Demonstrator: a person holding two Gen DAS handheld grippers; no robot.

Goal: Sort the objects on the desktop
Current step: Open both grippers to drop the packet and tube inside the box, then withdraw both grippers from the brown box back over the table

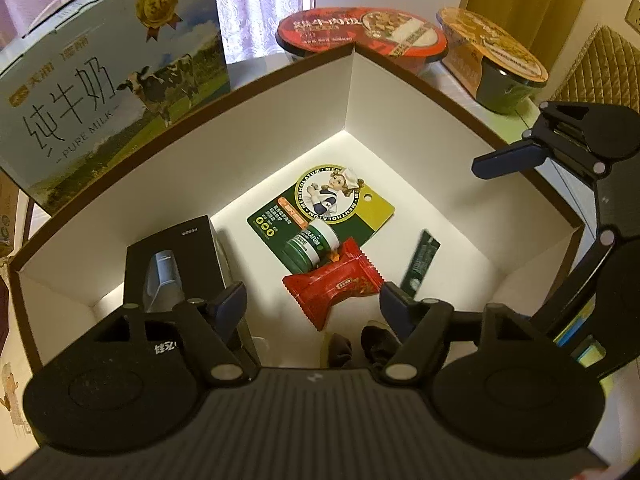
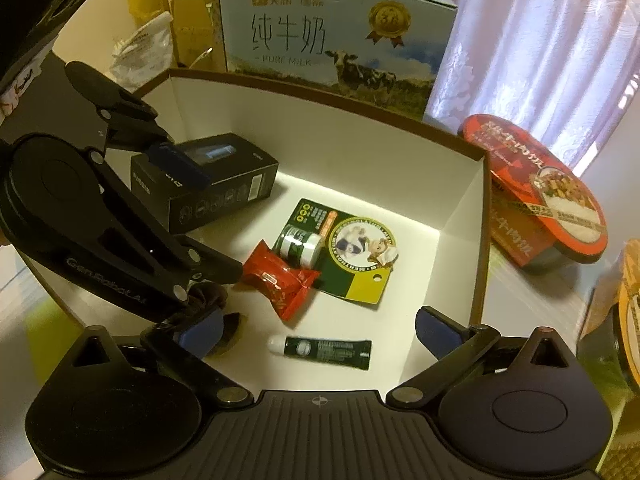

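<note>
Inside one white box (image 2: 360,140): one red candy (image 2: 280,280); one green tube (image 2: 332,353).

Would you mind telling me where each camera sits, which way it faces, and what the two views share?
Left wrist: sits on the left tongs, looking down into the white box; own open fingers below, right tongs at right edge.
Right wrist: sits on the right tongs, looking down into the same box; own open fingers below, left tongs at left.
Shared: red candy packet, Mentholatum card, milk carton.
</note>
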